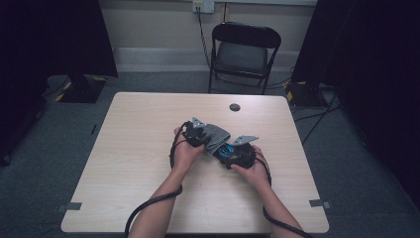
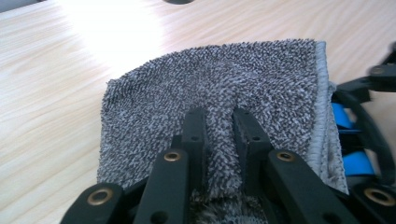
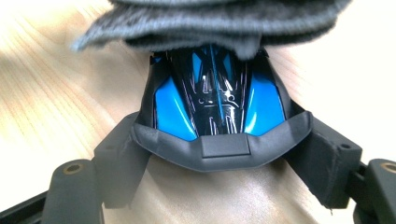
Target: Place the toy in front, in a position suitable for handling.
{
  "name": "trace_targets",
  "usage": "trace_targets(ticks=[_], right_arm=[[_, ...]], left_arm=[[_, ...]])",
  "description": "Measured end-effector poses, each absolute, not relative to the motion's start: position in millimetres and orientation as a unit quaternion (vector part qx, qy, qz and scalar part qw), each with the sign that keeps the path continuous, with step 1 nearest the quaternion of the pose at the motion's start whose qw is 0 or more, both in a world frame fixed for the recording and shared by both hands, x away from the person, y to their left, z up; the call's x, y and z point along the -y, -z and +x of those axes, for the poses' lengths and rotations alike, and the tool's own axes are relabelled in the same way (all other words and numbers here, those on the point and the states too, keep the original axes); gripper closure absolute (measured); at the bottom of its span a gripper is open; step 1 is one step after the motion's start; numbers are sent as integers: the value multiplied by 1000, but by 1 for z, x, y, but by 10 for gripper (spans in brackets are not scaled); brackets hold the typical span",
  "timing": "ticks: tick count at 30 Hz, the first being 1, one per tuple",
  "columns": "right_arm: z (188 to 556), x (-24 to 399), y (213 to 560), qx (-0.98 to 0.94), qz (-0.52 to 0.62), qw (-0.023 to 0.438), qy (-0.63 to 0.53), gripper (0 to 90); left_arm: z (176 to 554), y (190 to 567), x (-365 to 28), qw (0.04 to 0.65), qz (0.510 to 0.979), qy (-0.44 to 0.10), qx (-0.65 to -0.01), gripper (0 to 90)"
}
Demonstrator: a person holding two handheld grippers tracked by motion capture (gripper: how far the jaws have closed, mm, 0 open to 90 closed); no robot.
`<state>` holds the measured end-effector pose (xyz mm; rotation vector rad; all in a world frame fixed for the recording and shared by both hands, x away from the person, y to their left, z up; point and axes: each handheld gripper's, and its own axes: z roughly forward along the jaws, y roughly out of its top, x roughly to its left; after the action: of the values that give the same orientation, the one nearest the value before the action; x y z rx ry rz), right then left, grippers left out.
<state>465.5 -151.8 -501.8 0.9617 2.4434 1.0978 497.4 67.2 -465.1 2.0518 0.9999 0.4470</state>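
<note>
On the wooden table (image 1: 124, 163), the left gripper (image 2: 218, 126) pinches a grey cloth (image 2: 224, 79) draped over the blue-black toy car (image 3: 212, 93), which the right gripper (image 3: 219, 154) clamps by its sides.

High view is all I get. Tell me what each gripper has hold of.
Observer: The left gripper is shut on a pinched fold of the grey terry towel.
Operator: Give me the right one.
Observer: The right gripper grips a glossy blue and black toy car, one jaw on each side of it.
Operator: Say where the towel lies against the car.
Observer: In the right gripper view the towel drapes over the car's far end, while the near end with its black bumper is bare.
</note>
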Motion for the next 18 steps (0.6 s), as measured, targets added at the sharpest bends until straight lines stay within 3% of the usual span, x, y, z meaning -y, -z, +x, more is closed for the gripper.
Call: trace_targets(ticks=[18], right_arm=[[465, 152, 502, -849, 334, 147, -381, 244]], left_arm=[[511, 477, -95, 391, 789, -186, -436, 772]])
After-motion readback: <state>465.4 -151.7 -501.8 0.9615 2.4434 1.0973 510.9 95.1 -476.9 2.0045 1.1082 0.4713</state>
